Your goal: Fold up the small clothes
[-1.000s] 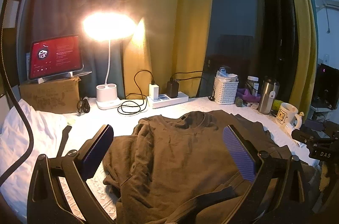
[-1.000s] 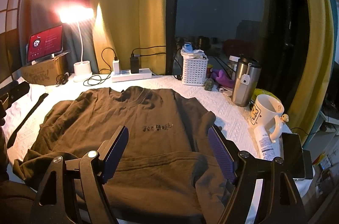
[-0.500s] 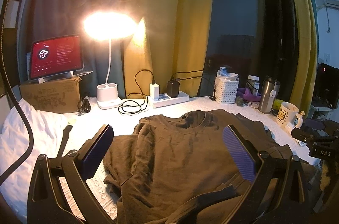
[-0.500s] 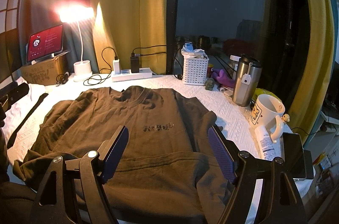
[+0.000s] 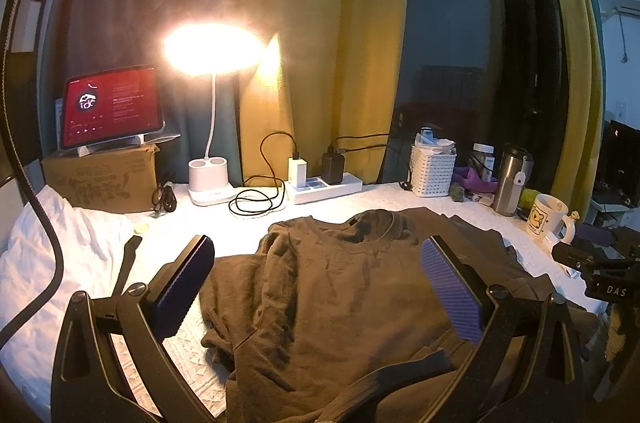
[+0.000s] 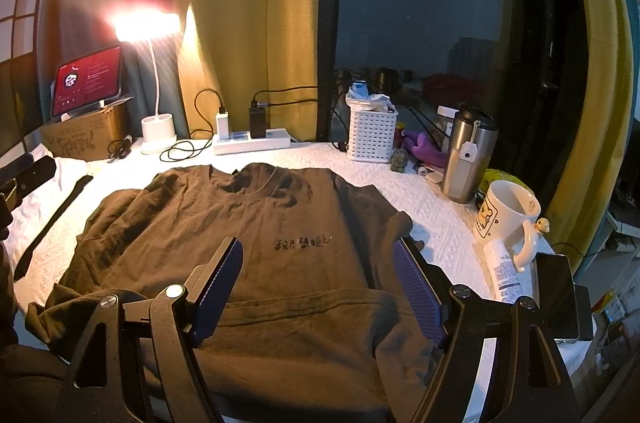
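A short line of dark printed characters ran across the chest of the brown T-shirt (image 6: 256, 247), too small and blurred to read, and the white mug (image 6: 506, 219) at the right edge of the table carried a yellow cartoon bear. The cardboard box (image 5: 100, 177) under the red-lit tablet (image 5: 110, 105) bore faint printing that could not be made out, and the tablet showed a round white logo with lines of illegible text. In the left wrist view the letters "DAS" stood in white on the black body of the right gripper (image 5: 576, 255), seen from the side at the right edge. The T-shirt lay front up on the white quilted table cover (image 6: 436, 219), collar toward the power strip (image 6: 252, 141) and lamp (image 6: 158, 127), its left sleeve bunched and rumpled, its hem near the cameras. The left gripper (image 5: 316, 287) hovered above the shirt's crumpled left side, pointing gently downward, its jaws spread wide with nothing between the purple pads. The right gripper (image 6: 318, 287) hung over the lower right part of the shirt, angled somewhat more steeply down, jaws likewise wide apart and gripping nothing. A steel tumbler (image 6: 466, 155) and a white basket (image 6: 372, 135) stood beyond the shirt.
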